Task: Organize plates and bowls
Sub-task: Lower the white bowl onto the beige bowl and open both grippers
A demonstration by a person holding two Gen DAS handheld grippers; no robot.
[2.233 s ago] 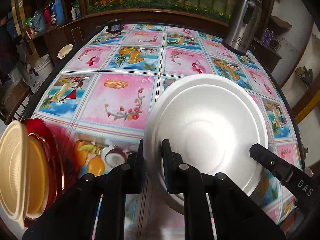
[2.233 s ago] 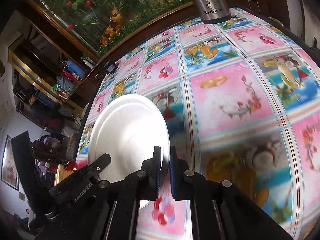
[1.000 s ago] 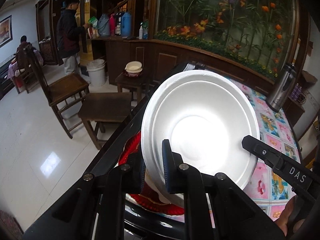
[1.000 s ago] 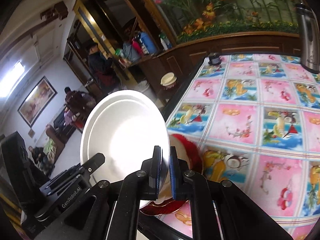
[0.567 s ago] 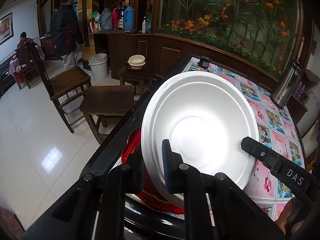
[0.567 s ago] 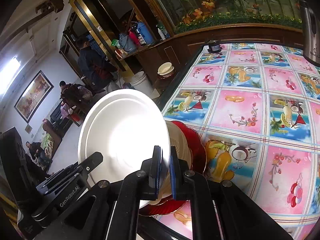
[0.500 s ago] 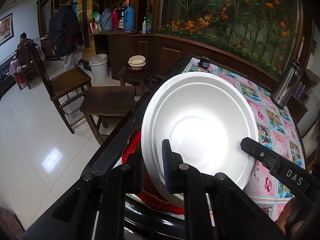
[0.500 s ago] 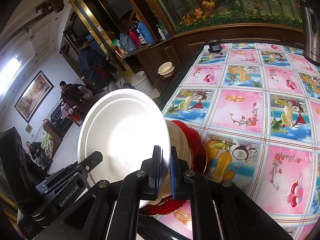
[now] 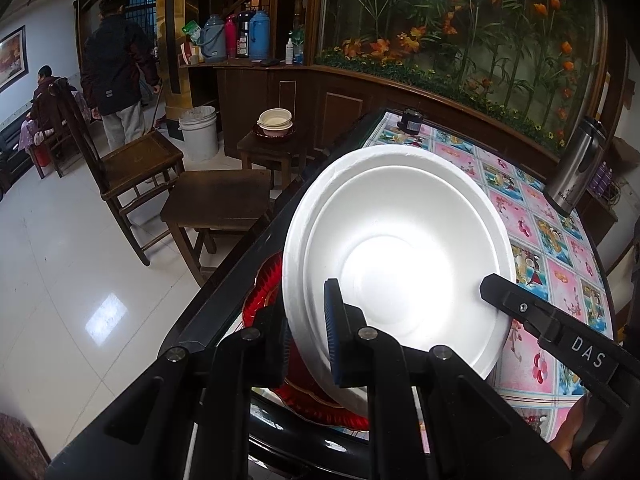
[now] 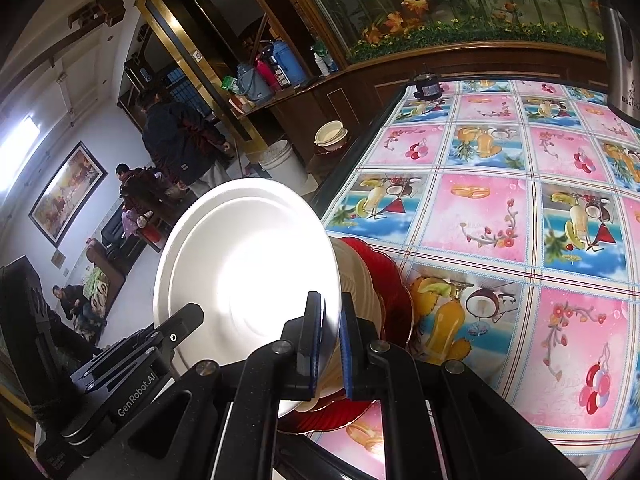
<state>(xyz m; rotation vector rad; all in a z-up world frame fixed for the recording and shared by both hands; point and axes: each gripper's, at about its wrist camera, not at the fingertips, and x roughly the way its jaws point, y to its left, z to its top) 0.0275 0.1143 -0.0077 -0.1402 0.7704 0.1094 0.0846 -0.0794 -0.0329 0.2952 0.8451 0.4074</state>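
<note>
Both grippers hold one white foam bowl [image 9: 400, 256] by opposite rims. My left gripper [image 9: 310, 332] is shut on its near rim. My right gripper [image 10: 330, 336] is shut on the other rim of the bowl [image 10: 248, 276]. The bowl sits just over a stack at the table's left edge: a cream ribbed bowl [image 10: 356, 280] on red plates [image 10: 396, 292]. The red plates [image 9: 264, 292] also peek out under the white bowl in the left wrist view. Whether the white bowl touches the cream bowl is hidden.
The round table [image 10: 500, 216] has a pink and blue fruit-pattern cloth. A steel thermos [image 9: 574, 172] stands at its far side, a small dark object [image 9: 410, 118] at the far edge. Wooden chairs and stools [image 9: 216, 204] stand on the floor left of the table.
The white bowl, held by both grippers, has been carried from over the table's middle to the left edge and has come down closer over the cream bowl and red plates.
</note>
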